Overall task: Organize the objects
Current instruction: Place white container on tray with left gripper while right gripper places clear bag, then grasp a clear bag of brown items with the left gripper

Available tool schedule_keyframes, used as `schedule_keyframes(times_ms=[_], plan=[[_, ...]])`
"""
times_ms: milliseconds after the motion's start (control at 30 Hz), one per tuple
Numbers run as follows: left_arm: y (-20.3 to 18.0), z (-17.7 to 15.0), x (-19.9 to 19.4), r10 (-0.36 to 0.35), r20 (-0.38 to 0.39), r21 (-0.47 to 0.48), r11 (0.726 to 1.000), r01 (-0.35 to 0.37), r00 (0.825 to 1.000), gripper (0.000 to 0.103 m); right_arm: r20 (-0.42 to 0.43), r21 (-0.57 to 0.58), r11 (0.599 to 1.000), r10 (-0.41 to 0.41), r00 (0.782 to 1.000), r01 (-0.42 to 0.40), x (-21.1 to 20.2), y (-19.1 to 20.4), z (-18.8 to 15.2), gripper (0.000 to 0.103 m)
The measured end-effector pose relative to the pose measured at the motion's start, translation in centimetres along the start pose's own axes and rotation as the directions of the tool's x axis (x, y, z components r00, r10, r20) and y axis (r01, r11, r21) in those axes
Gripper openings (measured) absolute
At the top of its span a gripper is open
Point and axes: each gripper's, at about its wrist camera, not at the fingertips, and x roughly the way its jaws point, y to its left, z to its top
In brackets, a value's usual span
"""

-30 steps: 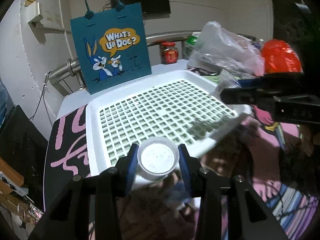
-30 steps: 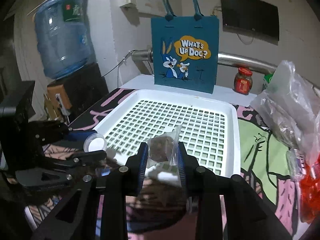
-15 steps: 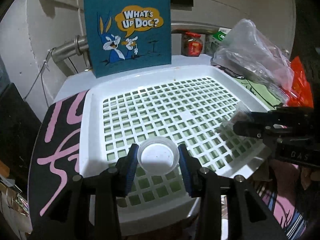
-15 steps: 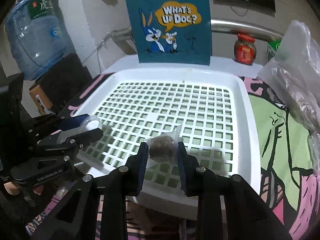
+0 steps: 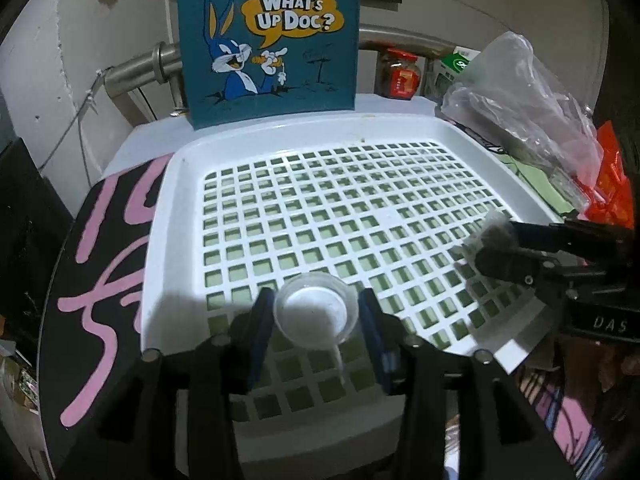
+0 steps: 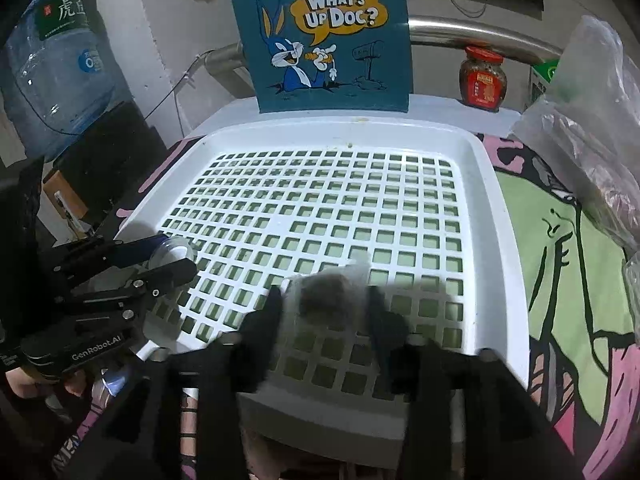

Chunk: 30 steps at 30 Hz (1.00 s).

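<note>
Opening now, both grippers — left gripper (image 5: 316,314) pads off clear lidded cup (image 5: 315,312), right gripper (image 6: 325,308) loosed around snack packet (image 6: 326,300); earlier clamped, short of white lattice tray (image 6: 496,216), now over its near edge.

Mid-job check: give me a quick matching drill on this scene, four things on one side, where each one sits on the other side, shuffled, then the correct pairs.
Things:
1. small clear cup
2. clear packet with dark contents
3. blue cartoon bag
4. red-lidded jar

Places:
A. standing behind the white grid tray, at its far edge
B. between the fingers of the left gripper, whose jaws are opening, over the tray's near edge
C. on the white ledge, right of the bag
D. between the fingers of the right gripper, whose jaws are opening, over the tray's near edge

Pairs: 1-B, 2-D, 3-A, 4-C
</note>
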Motion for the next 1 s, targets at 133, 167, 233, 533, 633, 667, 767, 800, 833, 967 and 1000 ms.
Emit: schedule_keyframes(times_ms=[133, 167, 233, 533, 633, 667, 767, 800, 833, 967, 1000], plan=[[-0.1, 0.1, -1.1, 0.002, 0.046, -0.002, 1.000, -0.002, 0.999, 0.071, 0.061, 0.002, 1.000, 0.000, 0.998, 0.000, -1.4, 0.2, 0.1, 0.063], [-0.1, 0.1, -1.5, 0.000, 0.062, -0.004, 1.000, 0.001, 0.998, 0.076, 0.086, 0.002, 1.000, -0.002, 0.996, 0.002, -1.9, 0.3, 0.2, 0.068], [-0.2, 0.2, -2.3, -0.004, 0.090, -0.005, 1.000, 0.005, 0.996, 0.078, 0.139, -0.004, 1.000, -0.007, 0.990, 0.008, -3.2, 0.4, 0.2, 0.074], [0.2, -0.3, -5.5, -0.012, 0.154, -0.003, 1.000, 0.012, 0.988, 0.078, 0.298, -0.032, 0.999, -0.013, 0.955, 0.023, -7.8, 1.0, -0.8, 0.080], [0.9, -0.9, -6.9, -0.012, 0.176, -0.015, 1.000, 0.015, 0.984, 0.078, 0.325, -0.034, 0.999, -0.022, 0.946, 0.035, -9.1, 1.0, -1.5, 0.081], [1.2, -1.1, -7.3, -0.015, 0.183, -0.019, 1.000, 0.019, 0.983, 0.078, 0.333, -0.034, 0.999, -0.022, 0.943, 0.035, -9.5, 0.9, -1.8, 0.081], [2.4, -2.1, -8.9, -0.016, 0.202, -0.041, 0.999, 0.025, 0.979, 0.078, 0.356, -0.027, 0.999, -0.026, 0.934, 0.038, -10.8, 0.5, -2.6, 0.081], [2.6, -2.3, -9.2, -0.017, 0.207, -0.046, 0.999, 0.027, 0.978, 0.078, 0.361, -0.024, 0.999, -0.026, 0.932, 0.037, -11.2, 0.4, -2.9, 0.081], [2.7, -2.6, -9.6, -0.016, 0.214, -0.053, 0.998, 0.028, 0.977, 0.078, 0.366, -0.020, 0.999, -0.026, 0.930, 0.036, -11.5, 0.2, -3.2, 0.081], [3.6, -3.6, -10.6, -0.020, 0.227, -0.085, 0.996, 0.041, 0.974, 0.078, 0.375, -0.003, 0.999, -0.038, 0.926, 0.042, -12.3, -0.3, -4.1, 0.081], [3.7, -4.0, -10.7, -0.023, 0.224, -0.089, 0.995, 0.043, 0.974, 0.078, 0.374, 0.001, 0.999, -0.042, 0.926, 0.045, -12.4, -0.5, -4.4, 0.081]])
